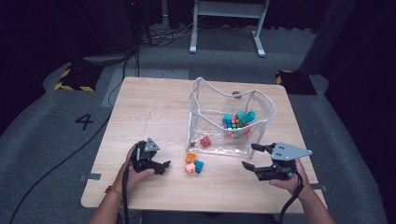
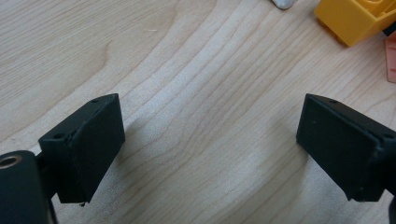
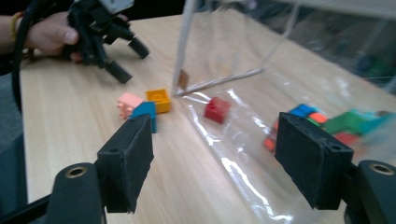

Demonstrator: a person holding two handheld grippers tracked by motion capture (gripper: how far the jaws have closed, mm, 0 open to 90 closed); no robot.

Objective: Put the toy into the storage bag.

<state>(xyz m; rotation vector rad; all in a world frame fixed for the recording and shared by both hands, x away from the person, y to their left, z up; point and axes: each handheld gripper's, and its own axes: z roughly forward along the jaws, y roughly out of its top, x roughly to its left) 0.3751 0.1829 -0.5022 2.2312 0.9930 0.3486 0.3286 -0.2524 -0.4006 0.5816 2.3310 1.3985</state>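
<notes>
Left tool (image 1: 164, 167): jaws spread, empty, low over the table (image 1: 149, 107) at its near left.
Right tool (image 1: 250, 157): jaws spread, empty, just near the clear bag (image 1: 229, 119).
Loose bricks: orange (image 1: 190, 157), pink (image 1: 190, 168) and blue (image 1: 199, 165), clustered between the tools.
Bag: holds a red brick (image 1: 205, 141) and a mixed pile (image 1: 237, 120).

A clear bag (image 1: 205, 107) holding toy bricks (image 1: 238, 120) is seen just beyond the right gripper (image 1: 249, 156); three loose bricks (image 1: 193, 164) are found between it and the left gripper (image 1: 164, 168).

black number "4" (image 1: 84, 121) on grey floor (image 1: 42, 140)
</notes>
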